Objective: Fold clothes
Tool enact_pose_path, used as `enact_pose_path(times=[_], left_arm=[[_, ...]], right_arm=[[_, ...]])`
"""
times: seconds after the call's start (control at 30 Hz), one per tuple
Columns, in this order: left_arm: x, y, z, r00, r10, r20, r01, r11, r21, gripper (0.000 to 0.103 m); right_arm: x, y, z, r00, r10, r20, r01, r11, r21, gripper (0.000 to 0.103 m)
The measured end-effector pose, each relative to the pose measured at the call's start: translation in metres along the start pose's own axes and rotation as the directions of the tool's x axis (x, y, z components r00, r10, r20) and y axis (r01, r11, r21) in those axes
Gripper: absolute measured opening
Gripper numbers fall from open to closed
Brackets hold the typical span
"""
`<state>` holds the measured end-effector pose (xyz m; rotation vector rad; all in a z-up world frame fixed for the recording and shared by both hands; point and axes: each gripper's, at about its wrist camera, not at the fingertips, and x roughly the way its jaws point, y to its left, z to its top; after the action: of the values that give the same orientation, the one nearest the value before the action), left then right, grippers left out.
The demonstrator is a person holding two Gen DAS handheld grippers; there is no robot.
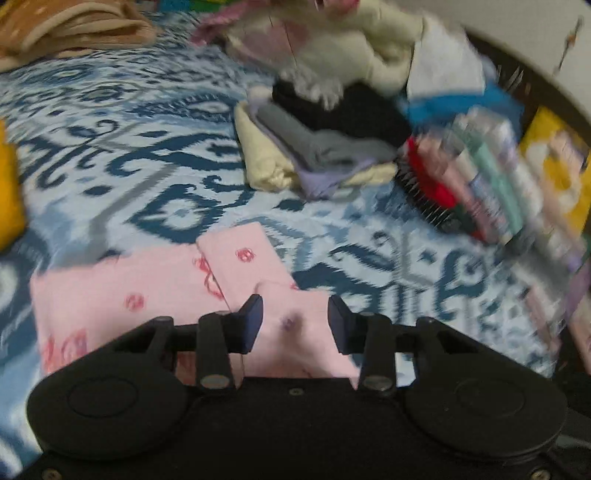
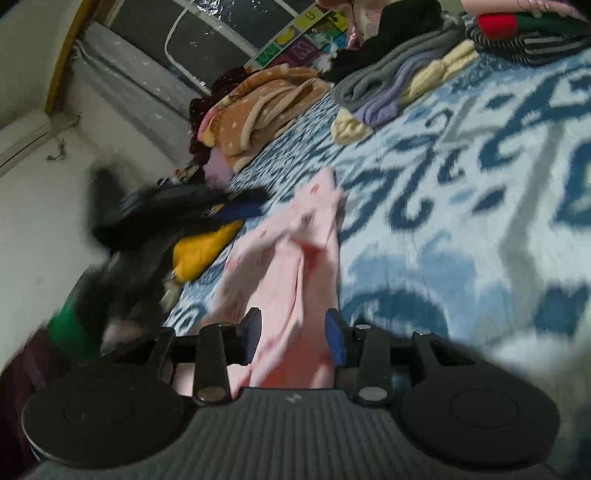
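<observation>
Blur smeared both views, worst along the right edge of the left wrist view, where a row of pastel striped things could not be made out. A dark blurred shape (image 2: 147, 221) at the left of the right wrist view was also unreadable.

The left gripper (image 1: 295, 319) pointed steeply down over the pale pink printed garment (image 1: 147, 291), which lay flat on the near part of the bed. Its jaws stood partly apart with pink cloth showing in the gap; whether the pads pressed on it I could not tell. The right gripper (image 2: 293, 330) was tilted gently downward and rolled so the bed ran diagonally. The same pink garment (image 2: 291, 258) rose in a bunched fold between its fingers; the cloth seemed to meet both pads, but the blur left the grasp uncertain.

The blue and white patterned bedspread (image 1: 129, 147) covered the surface. Farther off sat a folded stack of cream, lilac and grey clothes (image 1: 314, 155), a brown dotted blanket (image 1: 74, 29) and a yellow item (image 2: 203, 247). A white wall and a dark window (image 2: 221, 37) lay beyond.
</observation>
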<state>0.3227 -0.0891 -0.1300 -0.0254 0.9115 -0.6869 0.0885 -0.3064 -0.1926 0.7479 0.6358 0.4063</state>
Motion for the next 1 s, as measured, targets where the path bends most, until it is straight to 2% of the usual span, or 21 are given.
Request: enact_pose_path(times=[0.1,0.17,0.23,0.3,0.4,0.5,0.53,0.6,0.67,0.77,0.87,1.0], left_arm=[[0.026,0.0,0.006,0.998,0.023,-0.065,-0.021,0.999,0.033,0.036],[0.037,-0.002,0.006,0.993,0.07,-0.09,-0.064,0.996,0.068,0.031],[0.039,-0.002,0.004,0.993,0.086,-0.082,-0.079,0.994,0.079,0.014],[0.032,-0.001,0.004,0.996,0.083,-0.044,-0.08,0.995,0.061,0.005],[0.008,0.005,0.003,0.996,0.052,0.069,-0.052,0.999,-0.007,0.004],[-0.009,0.014,0.001,0.985,0.066,0.161,-0.052,0.995,-0.089,0.004],[-0.01,0.018,0.0,0.983,0.069,0.17,-0.05,0.993,-0.11,0.004],[-0.002,0.024,-0.002,0.986,0.074,0.147,-0.055,0.99,-0.128,0.004],[0.008,0.025,-0.003,0.989,0.101,0.108,-0.09,0.99,-0.11,0.004],[0.014,0.03,-0.003,0.988,0.125,0.087,-0.115,0.987,-0.111,0.004],[0.011,0.031,0.0,0.987,0.125,0.102,-0.113,0.987,-0.111,0.004],[0.004,0.032,-0.003,0.985,0.125,0.117,-0.113,0.988,-0.104,0.004]], right_arm=[[-0.012,0.005,-0.015,1.0,0.02,-0.008,-0.02,0.999,-0.037,0.041],[-0.014,0.011,-0.018,0.999,0.023,-0.024,-0.025,0.996,-0.083,0.041],[-0.014,0.017,-0.02,0.999,0.017,-0.033,-0.021,0.992,-0.124,0.041],[-0.013,0.019,-0.025,0.999,0.008,-0.045,-0.014,0.99,-0.139,0.041],[-0.015,0.015,-0.028,0.999,0.012,-0.049,-0.018,0.993,-0.114,0.04],[-0.019,0.013,-0.028,0.999,0.008,-0.04,-0.012,0.995,-0.102,0.04],[-0.02,0.012,-0.028,0.999,0.004,-0.04,-0.008,0.995,-0.1,0.04],[-0.02,0.012,-0.029,0.999,-0.003,-0.04,-0.001,0.995,-0.099,0.039],[-0.023,0.014,-0.029,0.999,-0.016,-0.038,0.012,0.995,-0.103,0.041],[-0.031,0.018,-0.028,0.998,-0.061,-0.022,0.058,0.991,-0.125,0.052],[-0.042,0.02,-0.029,0.995,-0.103,-0.01,0.101,0.983,-0.15,0.052],[-0.058,0.035,-0.035,0.991,-0.105,0.082,0.124,0.956,-0.266,0.051]])
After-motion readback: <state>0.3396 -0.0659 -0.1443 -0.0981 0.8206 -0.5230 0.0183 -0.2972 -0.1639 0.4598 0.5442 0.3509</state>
